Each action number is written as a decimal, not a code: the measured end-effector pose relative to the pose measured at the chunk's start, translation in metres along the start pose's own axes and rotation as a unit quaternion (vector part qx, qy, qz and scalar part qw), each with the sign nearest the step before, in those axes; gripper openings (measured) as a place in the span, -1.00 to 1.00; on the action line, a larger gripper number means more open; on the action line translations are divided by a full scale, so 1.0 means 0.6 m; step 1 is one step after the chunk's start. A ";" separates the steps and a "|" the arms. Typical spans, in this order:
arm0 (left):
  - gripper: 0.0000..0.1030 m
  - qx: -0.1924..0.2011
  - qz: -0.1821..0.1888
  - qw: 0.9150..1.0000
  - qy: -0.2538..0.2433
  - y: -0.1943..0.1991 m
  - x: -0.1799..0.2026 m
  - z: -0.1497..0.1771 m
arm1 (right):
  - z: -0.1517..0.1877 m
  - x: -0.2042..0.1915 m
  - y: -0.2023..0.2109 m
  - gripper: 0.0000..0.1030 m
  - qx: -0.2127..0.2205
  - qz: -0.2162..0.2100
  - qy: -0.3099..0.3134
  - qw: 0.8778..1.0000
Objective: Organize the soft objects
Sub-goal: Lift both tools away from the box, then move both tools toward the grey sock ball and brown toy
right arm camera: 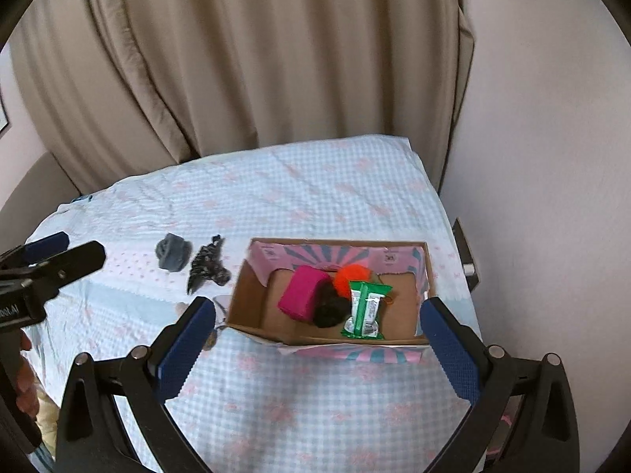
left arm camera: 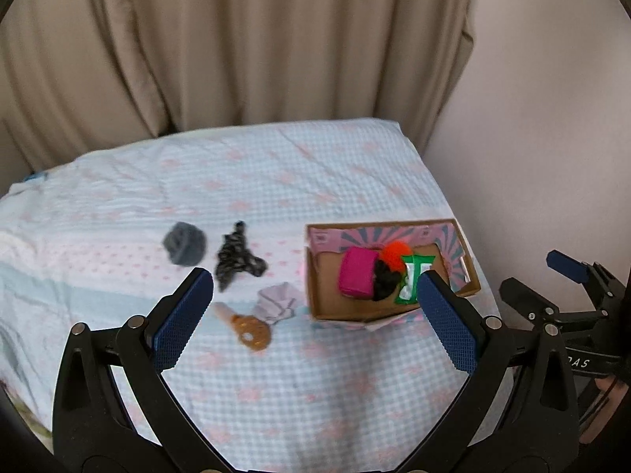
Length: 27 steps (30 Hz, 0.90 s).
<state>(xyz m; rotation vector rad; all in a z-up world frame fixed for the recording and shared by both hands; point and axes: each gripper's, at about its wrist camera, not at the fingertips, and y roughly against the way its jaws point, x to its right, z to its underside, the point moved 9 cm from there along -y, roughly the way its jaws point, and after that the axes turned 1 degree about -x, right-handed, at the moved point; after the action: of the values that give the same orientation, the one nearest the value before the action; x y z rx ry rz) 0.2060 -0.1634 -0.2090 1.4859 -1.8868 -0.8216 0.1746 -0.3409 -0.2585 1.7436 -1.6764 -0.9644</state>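
A cardboard box [left arm camera: 471, 276] [right arm camera: 252, 291] on the bed holds a magenta block [left arm camera: 355, 272] [right arm camera: 301, 291], an orange pom-pom [left arm camera: 394, 252] [right arm camera: 351, 274], a black fuzzy ball [left arm camera: 384, 282] [right arm camera: 331, 309] and a green packet [left arm camera: 412, 280] [right arm camera: 364, 307]. Left of the box lie a grey soft ball [left arm camera: 184, 243] [right arm camera: 171, 251], a black patterned scrunchie [left arm camera: 236, 258] [right arm camera: 207, 264], a pale cloth piece [left arm camera: 278, 300] and a brown cookie-like toy [left arm camera: 248, 329]. My left gripper [left arm camera: 315, 287] is open and empty above the bed. My right gripper [right arm camera: 317, 311] is open and empty above the box.
A checked blue and pink sheet [left arm camera: 276, 181] [right arm camera: 295, 189] covers the bed. Beige curtains [left arm camera: 236, 39] hang behind and a pale wall [right arm camera: 552, 157] stands on the right. The right gripper shows at the right edge of the left wrist view [left arm camera: 572, 272].
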 end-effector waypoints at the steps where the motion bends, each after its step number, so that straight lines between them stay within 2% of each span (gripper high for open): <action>1: 0.99 0.007 -0.002 1.000 0.005 0.016 -0.011 0.002 | -0.001 -0.012 0.016 1.00 0.010 0.002 0.005 1.000; 8: 0.99 0.046 -0.026 0.998 0.029 0.109 -0.111 0.027 | 0.002 -0.087 0.087 1.00 0.048 0.000 0.033 0.998; 14: 0.99 0.058 -0.016 0.997 0.049 0.154 -0.212 0.045 | 0.019 -0.158 0.116 1.00 0.061 0.001 0.014 0.998; 20: 0.99 0.059 -0.009 0.997 0.040 0.174 -0.323 0.043 | 0.037 -0.238 0.115 1.00 0.063 0.018 -0.018 0.998; 27: 0.99 0.047 0.008 0.999 0.021 0.153 -0.429 0.031 | 0.048 -0.309 0.084 1.00 0.064 0.036 -0.078 0.994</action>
<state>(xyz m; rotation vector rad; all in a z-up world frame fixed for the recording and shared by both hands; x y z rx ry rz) 0.1869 0.1067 -0.1693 1.5315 -1.9275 -0.6981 0.1257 -0.1585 -0.2119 1.7145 -1.9252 -1.0023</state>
